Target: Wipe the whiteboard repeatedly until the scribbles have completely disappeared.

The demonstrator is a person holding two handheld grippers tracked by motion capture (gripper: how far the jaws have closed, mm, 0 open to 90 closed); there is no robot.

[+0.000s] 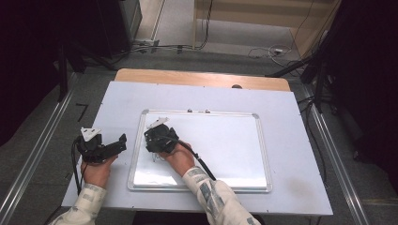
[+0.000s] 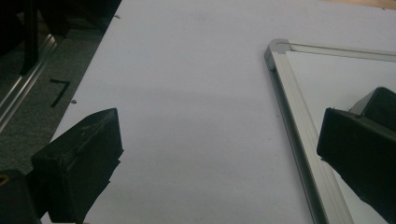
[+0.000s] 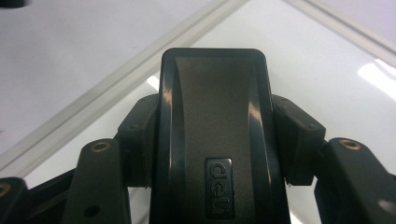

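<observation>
1. Two hand-held grippers work over a table [image 1: 202,84] covered by a white sheet [image 1: 117,103]; going from the left of the high view, the left hand-held gripper [image 1: 123,138] sits at lower left, just outside the whiteboard's left edge.
2. Its jaws stand wide apart with nothing between them, only bare sheet in the left gripper view.
3. Right of it, the right hand-held gripper [image 1: 154,149] is over the whiteboard [image 1: 225,140], in that board's left part.
4. Its jaws are clamped on a black whiteboard eraser [image 3: 215,135], which fills the centre of the right gripper view above the glossy board.
</observation>
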